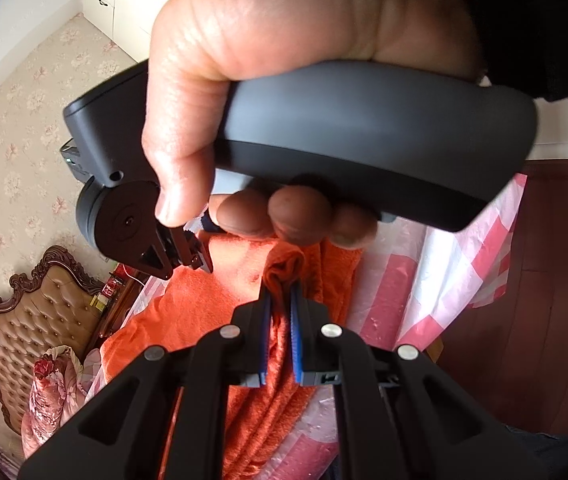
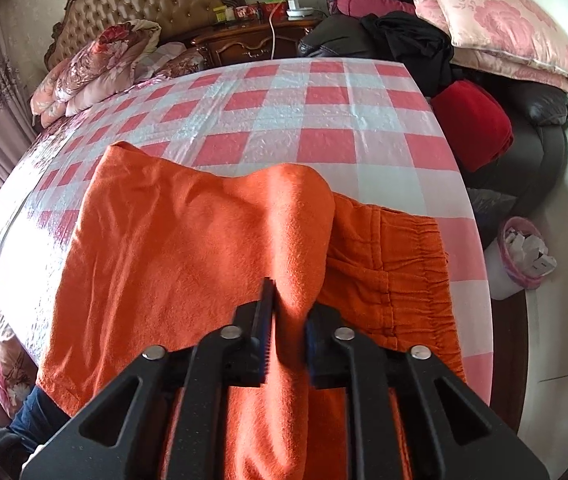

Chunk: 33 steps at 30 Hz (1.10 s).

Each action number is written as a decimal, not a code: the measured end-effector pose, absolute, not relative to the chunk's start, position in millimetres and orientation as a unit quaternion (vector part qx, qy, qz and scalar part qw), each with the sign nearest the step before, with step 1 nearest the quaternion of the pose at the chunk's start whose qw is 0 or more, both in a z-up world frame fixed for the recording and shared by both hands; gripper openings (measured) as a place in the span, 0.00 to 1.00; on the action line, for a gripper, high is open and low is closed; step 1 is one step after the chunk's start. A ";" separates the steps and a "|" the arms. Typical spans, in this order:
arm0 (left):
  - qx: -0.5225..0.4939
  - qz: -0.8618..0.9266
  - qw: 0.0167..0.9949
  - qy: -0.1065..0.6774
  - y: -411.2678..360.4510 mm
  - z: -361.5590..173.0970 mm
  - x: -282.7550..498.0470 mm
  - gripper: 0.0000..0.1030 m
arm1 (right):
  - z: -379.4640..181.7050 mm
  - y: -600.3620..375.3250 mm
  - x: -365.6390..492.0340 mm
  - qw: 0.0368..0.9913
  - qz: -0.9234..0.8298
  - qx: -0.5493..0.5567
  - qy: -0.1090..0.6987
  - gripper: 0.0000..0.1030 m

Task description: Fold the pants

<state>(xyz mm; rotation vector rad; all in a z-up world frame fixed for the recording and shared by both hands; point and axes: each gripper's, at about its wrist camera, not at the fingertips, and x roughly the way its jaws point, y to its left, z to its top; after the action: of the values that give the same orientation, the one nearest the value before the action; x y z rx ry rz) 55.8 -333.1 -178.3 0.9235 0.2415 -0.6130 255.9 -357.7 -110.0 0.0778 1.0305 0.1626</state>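
The orange pants (image 2: 187, 232) lie on a desk covered with a red-and-white checked plastic cloth (image 2: 324, 120), their elastic waistband (image 2: 424, 280) at the right and one layer lifted into a ridge near the middle. The right hand-held gripper (image 2: 290, 320) has that ridge of cloth between its jaws, which stand slightly apart, the pads not clearly pressing on it. The left hand-held gripper (image 1: 280, 300) is nearly closed, pinching a bunched fold of the pants (image 1: 284, 268). In the left wrist view a hand (image 1: 284, 80) grasps the right tool's dark handle (image 1: 364, 140) above the fabric.
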 end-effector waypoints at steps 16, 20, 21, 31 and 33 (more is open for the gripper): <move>0.433 -0.296 0.848 0.076 -340.4 -145.2 55.4 0.08 | -80.2 -396.4 254.9 0.871 0.125 0.137 0.456 0.04; 0.437 -0.306 0.843 0.076 -347.0 -147.8 54.8 0.08 | -83.9 -407.9 251.1 0.870 0.118 0.150 0.455 0.04; 0.439 -0.307 0.841 0.076 -348.3 -150.2 54.7 0.08 | -85.4 -410.5 250.7 0.869 0.116 0.153 0.456 0.04; 0.449 -0.317 0.832 0.079 -354.8 -162.5 59.4 0.08 | -101.2 -422.9 252.6 0.864 0.106 0.162 0.466 0.04; 0.451 -0.320 0.830 0.080 -357.0 -166.6 60.3 0.08 | -104.8 -425.9 254.4 0.861 0.104 0.165 0.470 0.04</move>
<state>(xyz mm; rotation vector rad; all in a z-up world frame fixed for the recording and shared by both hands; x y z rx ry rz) 60.4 -357.0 -166.6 0.9565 0.1692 -0.6780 254.4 -425.9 -104.8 0.3454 0.9856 0.2187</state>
